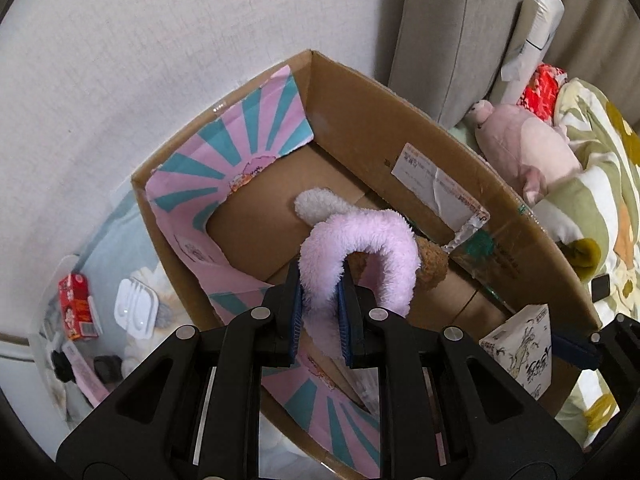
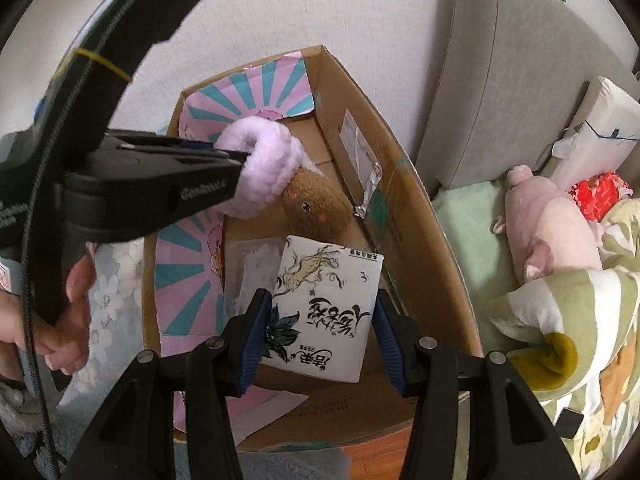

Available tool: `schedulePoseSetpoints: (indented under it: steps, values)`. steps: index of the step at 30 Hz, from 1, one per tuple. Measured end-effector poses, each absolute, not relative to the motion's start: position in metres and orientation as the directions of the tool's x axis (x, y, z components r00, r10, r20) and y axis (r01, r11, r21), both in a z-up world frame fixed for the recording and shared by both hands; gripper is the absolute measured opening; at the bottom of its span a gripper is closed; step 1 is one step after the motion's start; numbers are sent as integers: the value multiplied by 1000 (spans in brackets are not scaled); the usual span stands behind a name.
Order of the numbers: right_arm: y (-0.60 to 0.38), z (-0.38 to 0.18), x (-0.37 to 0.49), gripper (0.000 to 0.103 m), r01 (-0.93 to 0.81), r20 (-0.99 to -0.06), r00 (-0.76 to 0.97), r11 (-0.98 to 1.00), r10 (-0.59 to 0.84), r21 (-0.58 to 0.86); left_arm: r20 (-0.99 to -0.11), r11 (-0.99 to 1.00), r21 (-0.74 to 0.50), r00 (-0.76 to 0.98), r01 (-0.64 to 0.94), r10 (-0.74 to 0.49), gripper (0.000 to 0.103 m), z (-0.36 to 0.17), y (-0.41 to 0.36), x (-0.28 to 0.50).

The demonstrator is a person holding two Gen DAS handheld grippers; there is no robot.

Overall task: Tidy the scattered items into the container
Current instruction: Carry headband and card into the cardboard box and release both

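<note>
Gripping a white printed box between its blue pads, the right gripper is holding it just above the near end of the open cardboard box. Further in, the left gripper is pinching a fluffy pink loop that is hanging inside the carton over its floor, and a brown plush toy is lying beyond it against the right wall. A pink pig plush and a red carton are lying outside, well apart from the container. Judging from here, the printed box is being held near its lower end, so it may be tipping as the jaws open and catching the carton's rim; the loop's fuzz could also be clinging to a pad.
</note>
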State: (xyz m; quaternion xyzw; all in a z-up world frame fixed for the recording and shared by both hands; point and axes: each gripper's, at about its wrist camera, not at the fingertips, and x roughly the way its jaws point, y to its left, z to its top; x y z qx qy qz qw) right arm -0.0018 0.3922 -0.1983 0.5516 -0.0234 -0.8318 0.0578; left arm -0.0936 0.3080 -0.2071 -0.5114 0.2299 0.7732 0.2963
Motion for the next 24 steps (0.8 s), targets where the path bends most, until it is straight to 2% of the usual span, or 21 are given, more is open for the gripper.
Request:
schedulePoseSetpoints:
  steps: [1,3,7,24]
  values:
    - [393,-199,-2,48,75,-916,-380,-991,-129,109,-929,-723,41,-293,-689,226,33,-205,308,-95]
    - [393,-199,-3,49,89,-916,-367,-986,-161,138,-928,-745,33,-297,-667,225,102,-200,305,-99]
    - [394,-194,-1,61,79,-910,-388,-989,-143,122,-905,-772,-45,-302,-634,301,102,-179,293,-105]
    - [394,-169,16,63,80,-866,-472,-986,-165,145,-849,-778,-11,-405,-628,339,102,-131,273,-82]
